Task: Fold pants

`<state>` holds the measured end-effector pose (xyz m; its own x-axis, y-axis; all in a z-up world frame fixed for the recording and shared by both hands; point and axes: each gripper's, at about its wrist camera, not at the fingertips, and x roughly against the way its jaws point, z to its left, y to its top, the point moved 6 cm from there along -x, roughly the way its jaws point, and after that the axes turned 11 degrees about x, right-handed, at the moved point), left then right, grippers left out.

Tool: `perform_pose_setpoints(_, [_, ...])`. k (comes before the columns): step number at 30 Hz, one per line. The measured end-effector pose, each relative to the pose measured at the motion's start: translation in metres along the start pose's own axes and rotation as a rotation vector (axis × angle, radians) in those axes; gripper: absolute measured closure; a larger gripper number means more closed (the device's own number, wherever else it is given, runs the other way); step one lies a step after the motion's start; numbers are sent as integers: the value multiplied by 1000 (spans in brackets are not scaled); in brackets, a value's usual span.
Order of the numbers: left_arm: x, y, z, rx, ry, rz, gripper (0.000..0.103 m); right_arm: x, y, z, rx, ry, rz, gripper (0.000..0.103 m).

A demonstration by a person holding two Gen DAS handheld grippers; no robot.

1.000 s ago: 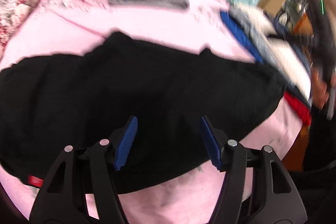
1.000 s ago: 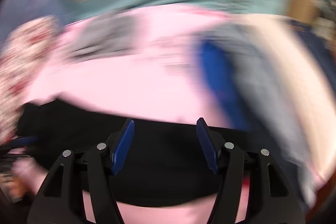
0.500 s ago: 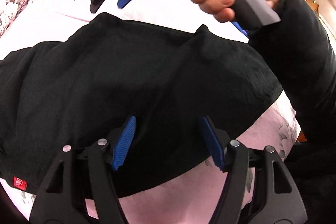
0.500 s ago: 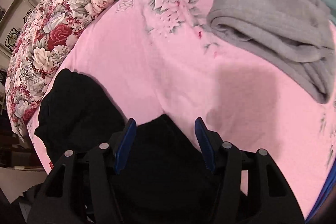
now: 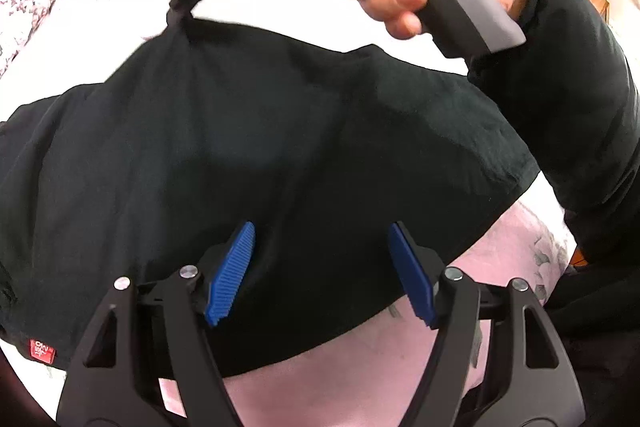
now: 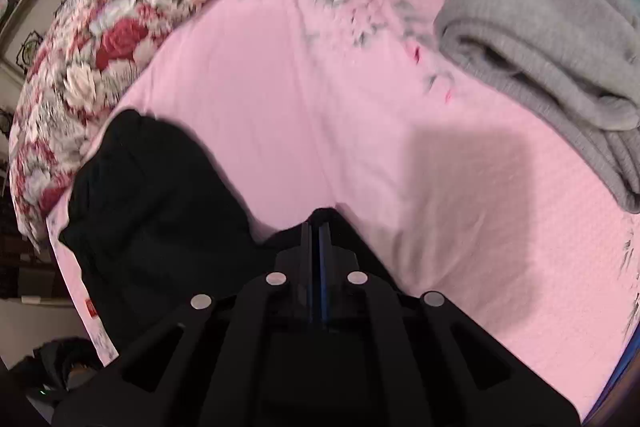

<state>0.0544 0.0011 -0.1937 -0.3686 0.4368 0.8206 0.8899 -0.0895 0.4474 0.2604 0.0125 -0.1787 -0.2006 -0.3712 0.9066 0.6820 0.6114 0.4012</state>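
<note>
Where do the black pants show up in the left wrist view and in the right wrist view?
Left wrist: the black pants fill the middle, far corner pinched by the right gripper.
Right wrist: pants lie lower left, one corner clamped at the right gripper.
Shared landmark: the pink bedsheet, also.

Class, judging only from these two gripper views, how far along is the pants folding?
Done: the black pants lie spread on the pink bedsheet. In hand: the right gripper is shut on a far edge of the pants; the left gripper hovers open above them. Left: no fold is visible yet.
</note>
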Motion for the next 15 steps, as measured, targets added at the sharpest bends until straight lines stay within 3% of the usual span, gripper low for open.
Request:
perform_pose_setpoints(3, [-2, 5, 1, 3, 5, 6, 32, 6, 16, 3, 29, -15, -37, 101])
perform_pose_setpoints(7, [-8, 5, -5, -11, 33, 13, 32, -32, 16, -1, 42, -21, 36, 101])
perform_pose_setpoints(10, [-7, 7, -8, -16, 45, 26, 32, -36, 14, -4, 47, 15, 8, 99])
perform_pose_setpoints(12, [-4, 13, -7, 6, 28, 47, 32, -25, 15, -9, 16, 24, 15, 88])
perform_pose_setpoints(13, [1, 19, -5, 20, 20, 45, 32, -13, 15, -14, -9, 3, 5, 76])
perform_pose_setpoints(15, [14, 36, -1, 38, 23, 6, 32, 29, 14, -23, -30, -62, -61, 65])
